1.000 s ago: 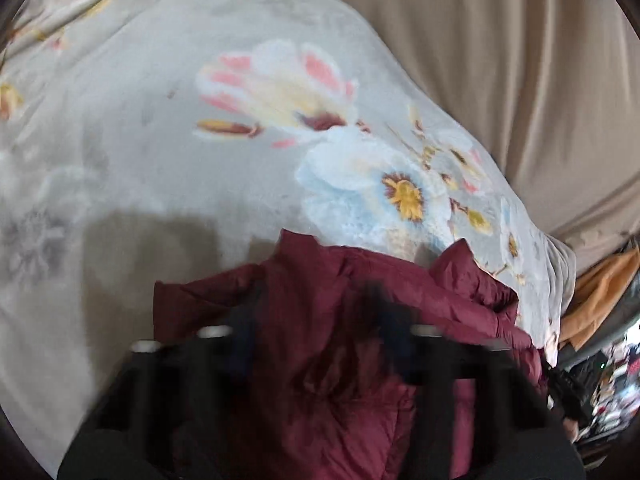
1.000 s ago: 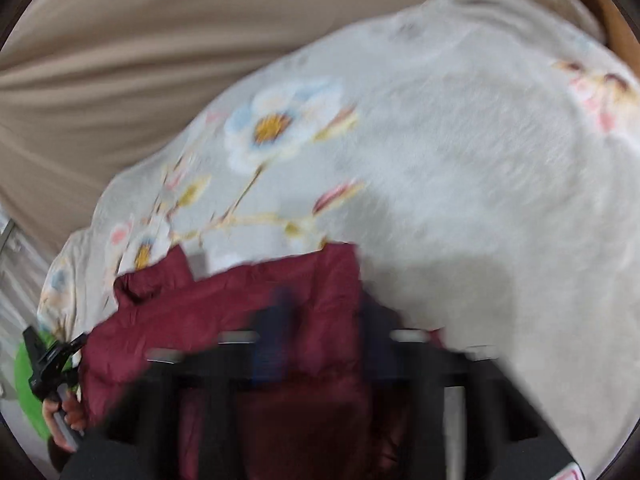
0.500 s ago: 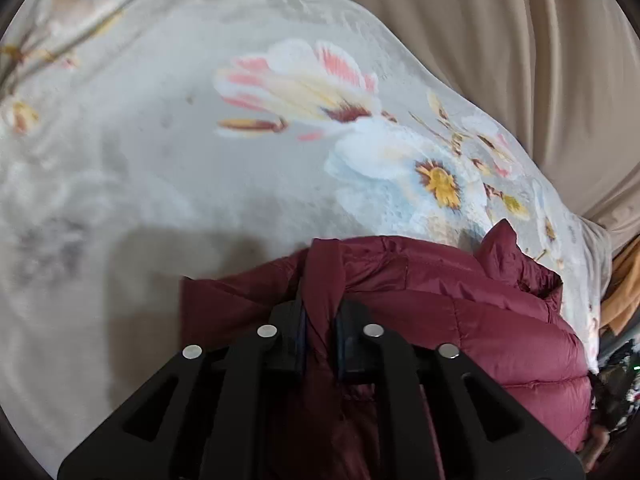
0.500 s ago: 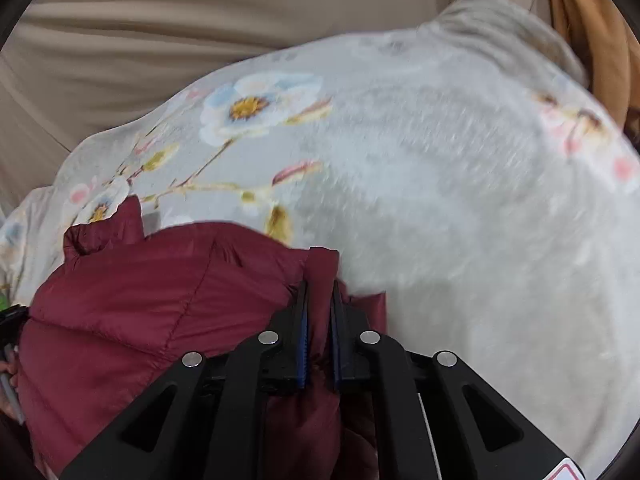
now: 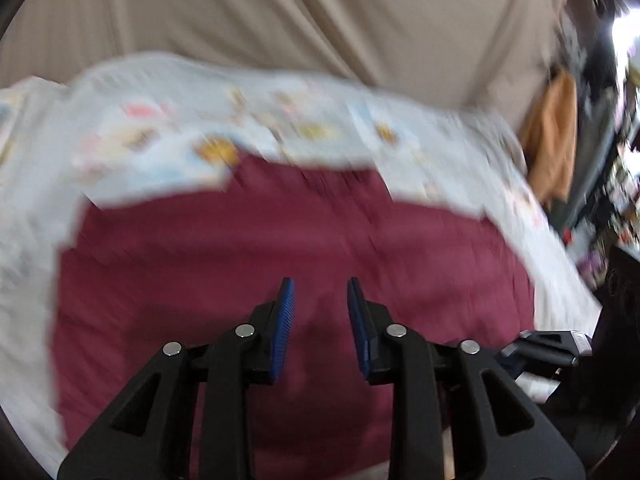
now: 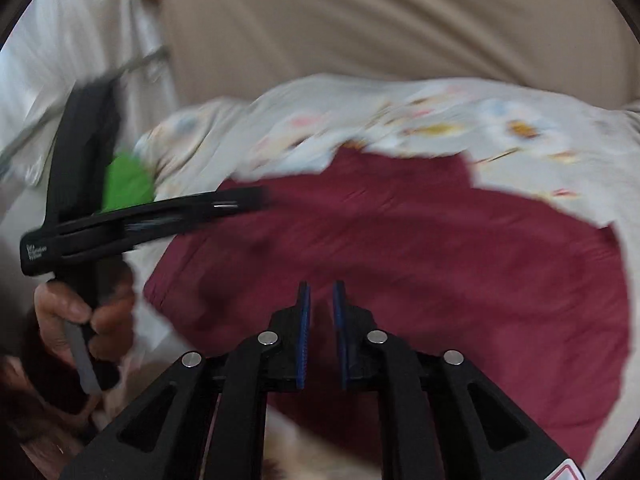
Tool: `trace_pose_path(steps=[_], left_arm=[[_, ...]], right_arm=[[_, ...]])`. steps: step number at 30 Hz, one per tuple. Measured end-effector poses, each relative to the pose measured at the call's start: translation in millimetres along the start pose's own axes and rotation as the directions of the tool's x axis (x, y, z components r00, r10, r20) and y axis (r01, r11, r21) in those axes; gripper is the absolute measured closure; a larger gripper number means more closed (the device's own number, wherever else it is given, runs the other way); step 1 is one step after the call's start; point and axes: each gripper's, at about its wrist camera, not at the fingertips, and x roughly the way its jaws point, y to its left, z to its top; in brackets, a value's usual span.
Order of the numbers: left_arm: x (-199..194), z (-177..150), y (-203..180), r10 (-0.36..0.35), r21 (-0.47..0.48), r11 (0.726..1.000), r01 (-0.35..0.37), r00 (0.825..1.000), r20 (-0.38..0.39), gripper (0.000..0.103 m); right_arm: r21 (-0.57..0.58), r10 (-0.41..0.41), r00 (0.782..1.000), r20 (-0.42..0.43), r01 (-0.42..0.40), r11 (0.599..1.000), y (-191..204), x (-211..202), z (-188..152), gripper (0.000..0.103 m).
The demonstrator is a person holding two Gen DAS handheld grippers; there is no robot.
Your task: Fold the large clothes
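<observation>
1. The dark-red quilted puffer jacket (image 5: 280,264) lies spread flat on the pale floral-print blanket (image 5: 168,128), filling the middle and near part of both views. Both frames are motion-blurred, so seams and folds can't be made out.
2. Left gripper (image 5: 320,284): black frame w/ blue ribbed pads (image 5: 285,312). Jaws apart, nothing between them, only red fabric seen through the gap. Tips sit over the near-centre of the jacket; whether they touch the cloth, can't tell.
3. Right gripper (image 6: 321,286): same build, blue pads (image 6: 304,320). Jaws parted by a narrow gap, narrower than the left's, and no fabric pinched in it. It's over the near part of the jacket; contact w/ the cloth unclear.
4. In the right wrist view the left gripper (image 6: 256,200) shows at far left, side-on, its fingers reaching over the jacket's left edge. A bare hand (image 6: 84,316) grips its handle below.
5. Blanket borders the jacket on the left, far and right sides in both views; blurred flower print along the far strip.
6. Beige draped curtain (image 5: 320,20) hangs behind the blanket across the far side.
7. Orange-tan cloth (image 5: 552,144) hangs at far right in the left wrist view, beside dark clutter too blurred to name.
8. Bright green patch (image 6: 128,180) at left in the right wrist view, behind the left gripper's body; what it is, can't tell.
</observation>
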Motion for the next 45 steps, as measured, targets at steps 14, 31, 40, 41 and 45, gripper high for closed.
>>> trace_pose_path(steps=[14, 31, 40, 41, 45], left_arm=[[-32.4, -53.8, 111.2, 0.115, -0.207, 0.971, -0.124, 0.992, -0.053, 0.09], [39.8, 35.8, 153.6, 0.31, -0.252, 0.922, -0.295, 0.95, 0.023, 0.053], [-11.9, 18.0, 167.4, 0.289, -0.367, 0.898, -0.244, 0.954, 0.073, 0.048], [-24.8, 11.6, 168.5, 0.299, -0.373, 0.893, -0.252, 0.951, 0.073, 0.036], [-50.8, -25.8, 186.5, 0.289, -0.453, 0.854, -0.256, 0.957, 0.004, 0.023]], right_arm=[[0.404, -0.378, 0.917, -0.129, 0.396, 0.824, -152.1, -95.4, -118.9, 0.103], [0.318, -0.381, 0.924, -0.045, 0.375, 0.871, -194.2, 12.8, 19.6, 0.103], [0.324, -0.37, 0.929, -0.012, 0.353, 0.878, -171.7, 1.0, 39.8, 0.09], [0.315, -0.344, 0.939, 0.006, 0.325, 0.892, -164.4, -2.3, 44.7, 0.09], [0.207, -0.201, 0.979, 0.006, 0.196, 0.959, -116.9, 16.1, 76.0, 0.09]])
